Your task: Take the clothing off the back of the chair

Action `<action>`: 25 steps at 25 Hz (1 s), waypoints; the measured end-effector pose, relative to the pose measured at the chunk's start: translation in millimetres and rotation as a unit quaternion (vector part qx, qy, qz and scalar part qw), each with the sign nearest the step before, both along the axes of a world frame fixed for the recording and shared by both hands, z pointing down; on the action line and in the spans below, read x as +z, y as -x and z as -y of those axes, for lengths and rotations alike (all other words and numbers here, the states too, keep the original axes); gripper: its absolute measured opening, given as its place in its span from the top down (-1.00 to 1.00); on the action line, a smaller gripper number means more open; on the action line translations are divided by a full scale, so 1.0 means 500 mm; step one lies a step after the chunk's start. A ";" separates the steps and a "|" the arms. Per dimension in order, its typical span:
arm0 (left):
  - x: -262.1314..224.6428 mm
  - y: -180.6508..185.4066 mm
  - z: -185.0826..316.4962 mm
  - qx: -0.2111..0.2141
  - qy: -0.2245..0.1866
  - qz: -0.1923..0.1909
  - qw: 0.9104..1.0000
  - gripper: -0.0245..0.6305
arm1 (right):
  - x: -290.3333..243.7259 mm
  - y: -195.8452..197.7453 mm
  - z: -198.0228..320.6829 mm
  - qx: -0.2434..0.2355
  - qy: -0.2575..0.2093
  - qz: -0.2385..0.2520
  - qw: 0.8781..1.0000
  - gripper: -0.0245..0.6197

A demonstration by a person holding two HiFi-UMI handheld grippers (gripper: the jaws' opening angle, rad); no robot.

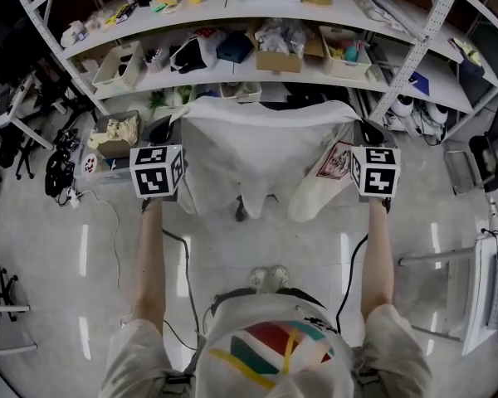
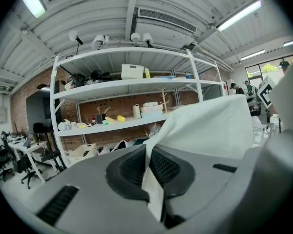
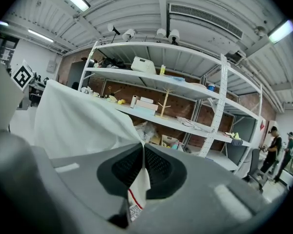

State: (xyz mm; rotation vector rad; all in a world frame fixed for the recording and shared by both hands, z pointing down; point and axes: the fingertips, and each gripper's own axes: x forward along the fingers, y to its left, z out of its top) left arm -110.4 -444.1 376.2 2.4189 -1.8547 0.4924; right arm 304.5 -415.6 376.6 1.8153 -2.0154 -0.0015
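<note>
Head view: the shirt [image 1: 257, 152] is hanging stretched left-to-right over the chair [image 1: 241, 211], dead ahead. The left gripper [image 1: 163, 157] and right gripper [image 1: 367, 157] are sitting equally close at its top corners, with shiny floor [image 1: 83, 247] below and shelves [image 1: 232, 65] behind. Left gripper view: the jaws are pinching white cloth tight. Right gripper view: same deal, they're clamping an edge with its label [image 3: 135, 211].

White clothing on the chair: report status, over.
Left gripper shut on white clothing. Right gripper shut on it too. Clothing stretched between them. Shelf rack behind, nothing blocking.
</note>
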 end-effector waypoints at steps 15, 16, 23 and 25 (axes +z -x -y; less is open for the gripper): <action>-0.223 0.025 -0.079 -0.047 -0.121 -0.007 0.992 0.88 | -0.177 -0.025 -0.040 0.000 -0.086 -0.004 0.996 0.91; -0.241 0.024 -0.095 -0.053 -0.129 -0.009 0.990 0.88 | -0.192 -0.029 -0.048 -0.001 -0.094 0.000 0.996 0.91; -0.403 0.004 -0.215 -0.070 -0.194 -0.001 0.978 0.88 | -0.350 -0.062 -0.138 -0.015 -0.163 -0.001 0.986 0.91; -0.450 0.000 -0.247 -0.075 -0.212 -0.001 0.974 0.88 | -0.405 -0.064 -0.164 -0.020 -0.188 -0.004 0.982 0.91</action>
